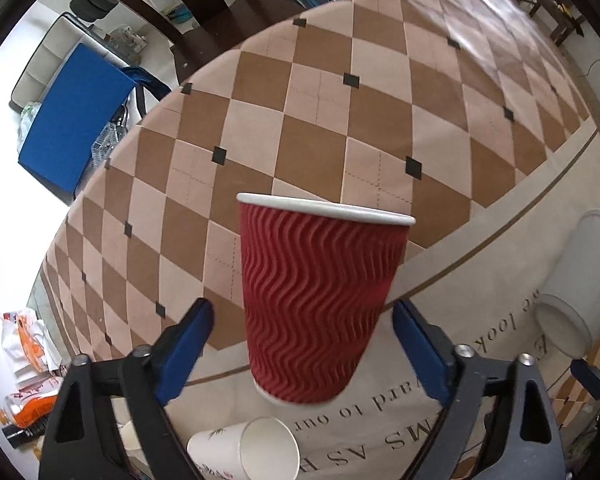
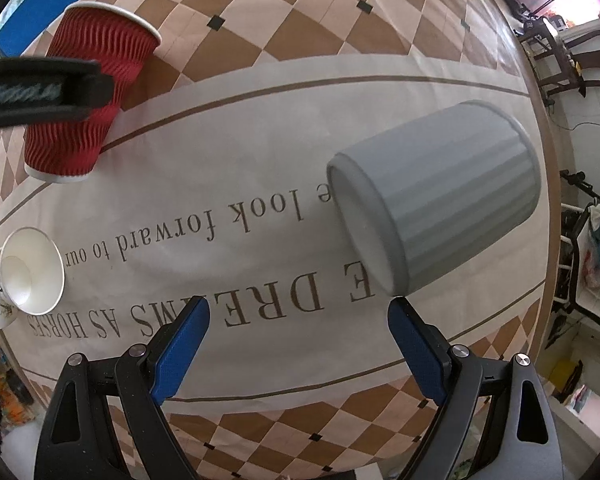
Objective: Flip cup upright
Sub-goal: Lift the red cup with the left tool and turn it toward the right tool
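A red ripple paper cup (image 1: 320,300) stands upright on the table, rim up, between the open fingers of my left gripper (image 1: 302,344), which do not touch it. It also shows in the right wrist view (image 2: 88,92), partly behind the left gripper's black arm. A grey ribbed cup (image 2: 440,204) lies on its side, base toward the camera, just ahead of my right gripper (image 2: 298,336), which is open and empty. The grey cup also shows at the right edge of the left wrist view (image 1: 576,280).
A white paper cup (image 2: 32,276) lies on its side at the left, mouth toward the camera; it shows low in the left wrist view (image 1: 248,452). The round table (image 1: 340,120) has a checkered cloth with lettering. A dark chair (image 1: 204,20) and a blue box (image 1: 72,120) stand beyond the table edge.
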Available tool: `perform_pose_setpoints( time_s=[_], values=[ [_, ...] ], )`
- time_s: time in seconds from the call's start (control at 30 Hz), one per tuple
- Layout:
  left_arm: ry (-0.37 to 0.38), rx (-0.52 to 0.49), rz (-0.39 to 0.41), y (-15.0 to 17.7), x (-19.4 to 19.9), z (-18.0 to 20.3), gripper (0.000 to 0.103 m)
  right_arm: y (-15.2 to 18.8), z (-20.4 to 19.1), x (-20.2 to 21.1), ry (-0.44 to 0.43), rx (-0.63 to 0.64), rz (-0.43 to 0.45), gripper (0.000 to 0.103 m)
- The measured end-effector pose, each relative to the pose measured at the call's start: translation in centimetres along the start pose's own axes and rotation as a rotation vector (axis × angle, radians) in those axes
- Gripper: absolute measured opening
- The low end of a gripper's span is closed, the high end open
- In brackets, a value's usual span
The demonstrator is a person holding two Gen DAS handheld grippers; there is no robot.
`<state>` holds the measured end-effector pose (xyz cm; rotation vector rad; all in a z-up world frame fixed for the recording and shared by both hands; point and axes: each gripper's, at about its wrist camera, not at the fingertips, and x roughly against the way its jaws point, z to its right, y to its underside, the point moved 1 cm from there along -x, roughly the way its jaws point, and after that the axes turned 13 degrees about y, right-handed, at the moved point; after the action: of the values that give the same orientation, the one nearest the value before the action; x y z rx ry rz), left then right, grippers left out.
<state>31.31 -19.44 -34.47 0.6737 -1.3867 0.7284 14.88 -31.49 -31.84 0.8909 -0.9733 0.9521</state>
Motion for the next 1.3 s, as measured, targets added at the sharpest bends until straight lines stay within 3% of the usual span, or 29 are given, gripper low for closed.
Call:
perform_pose_setpoints(
  time_s=[0.1, 0.4, 0.77, 1.03, 1.3],
  values=[
    [-0.001, -0.004, -0.015, -0.2, -0.8, -0.1, 0.074, 0.5, -0.5, -0.2, 0.003, -0.006, -0.006, 0.092],
    [-0.01, -0.038, 0.039, 0.1, -0.2, 0.2, 0.072, 2.5, 0.0, -0.3, 0.012, -0.031, -0.007, 0.092],
    [0.014, 0.007, 0.108, 2.8, 3.3, -0.2, 0.071, 5.0, 1.5, 0.8, 0.024, -0.063, 0.017, 0.092],
    [0.103, 0.102, 0.174, 7.4, 7.9, 0.0, 0.071, 7.6, 2.7, 2.0, 0.03, -0.101, 0.057, 0.092],
    [0.173, 0.185, 0.231, 15.3, 11.6, 1.1, 0.071, 11.5, 3.4, 3.9, 0.056, -0.11, 0.128, 0.092]
  ],
)
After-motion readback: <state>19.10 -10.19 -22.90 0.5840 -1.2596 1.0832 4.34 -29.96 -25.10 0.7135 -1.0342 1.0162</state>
